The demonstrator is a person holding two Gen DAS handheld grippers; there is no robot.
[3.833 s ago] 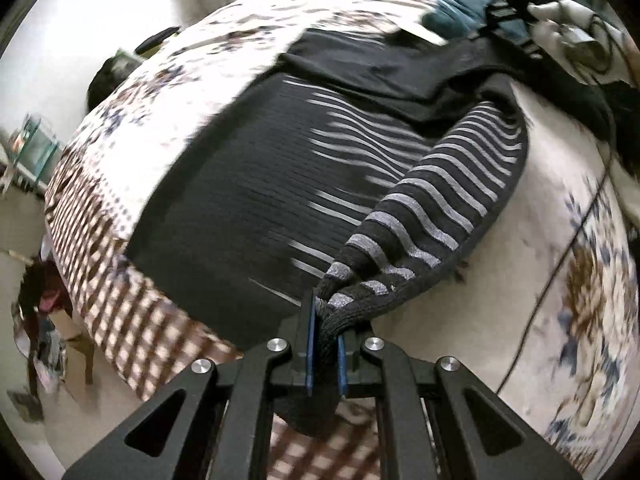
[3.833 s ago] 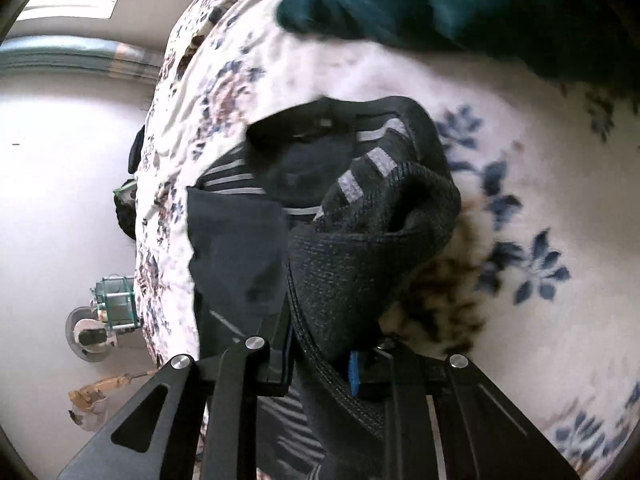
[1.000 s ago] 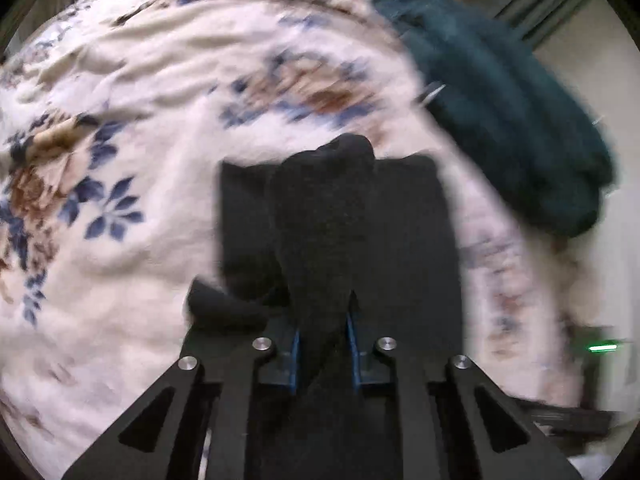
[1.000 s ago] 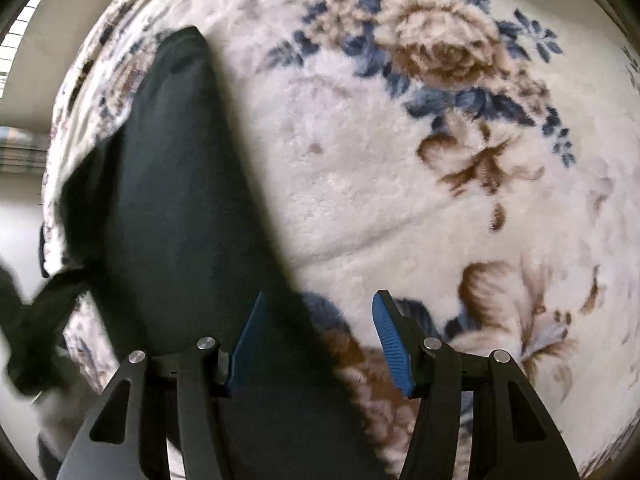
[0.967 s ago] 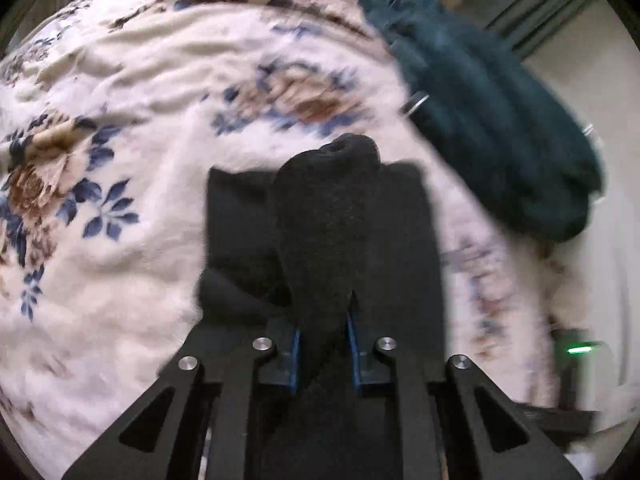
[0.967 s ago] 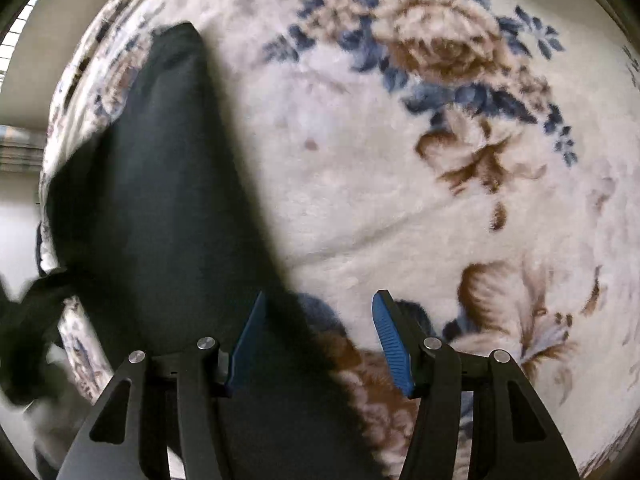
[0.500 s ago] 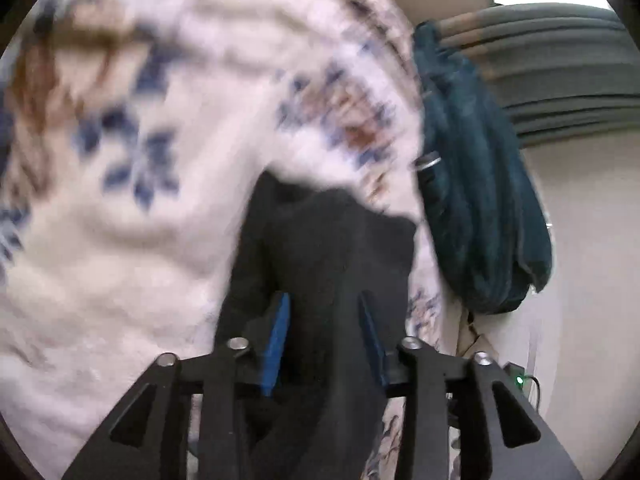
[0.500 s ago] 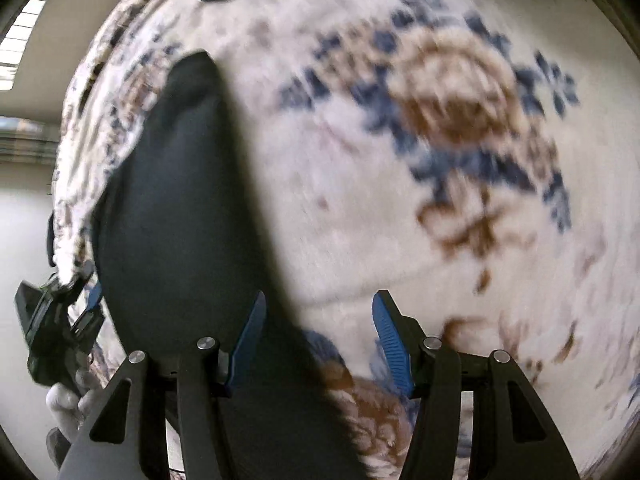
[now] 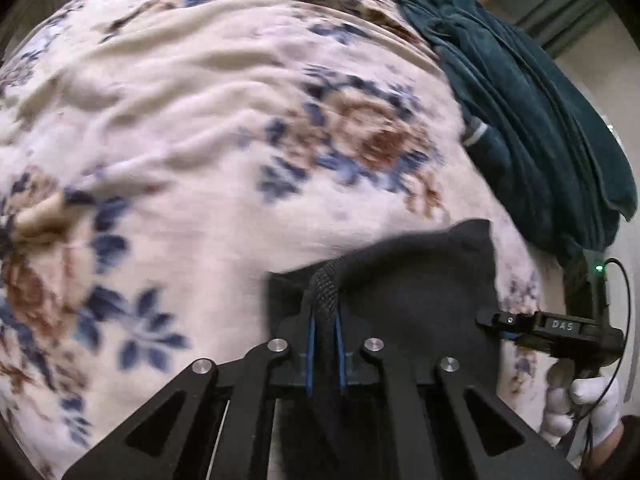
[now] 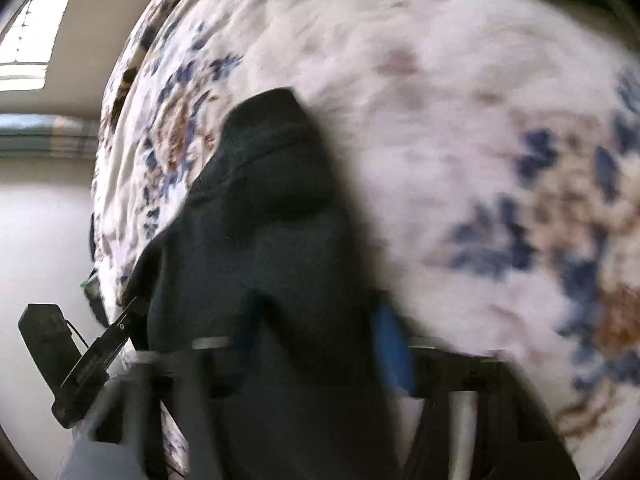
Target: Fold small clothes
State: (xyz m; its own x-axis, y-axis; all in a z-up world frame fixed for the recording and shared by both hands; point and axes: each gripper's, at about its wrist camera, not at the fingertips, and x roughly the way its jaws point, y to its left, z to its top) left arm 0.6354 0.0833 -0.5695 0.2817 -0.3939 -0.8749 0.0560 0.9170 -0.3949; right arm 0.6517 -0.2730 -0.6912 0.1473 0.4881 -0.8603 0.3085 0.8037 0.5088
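Note:
A black knit garment (image 9: 420, 280) lies folded on the floral blanket (image 9: 200, 120). My left gripper (image 9: 324, 344) is shut on a ribbed edge of the garment, pinched between the blue pads. In the right wrist view the same garment (image 10: 264, 208) stretches away from my right gripper (image 10: 320, 340), whose jaws stand apart with the cloth lying between them; that view is blurred. The right gripper also shows in the left wrist view (image 9: 552, 328), at the right edge, held by a white-gloved hand.
A dark teal blanket (image 9: 532, 120) is heaped along the far right of the bed. The floral blanket (image 10: 460, 140) fills the right wrist view, with the bed edge and a pale wall at the left. A black cable (image 9: 624, 320) hangs by the right gripper.
My left gripper, open half a second ago, has shut on the garment's ribbed edge and swung left over the blanket. The right gripper view has shifted and blurred, its jaws still apart.

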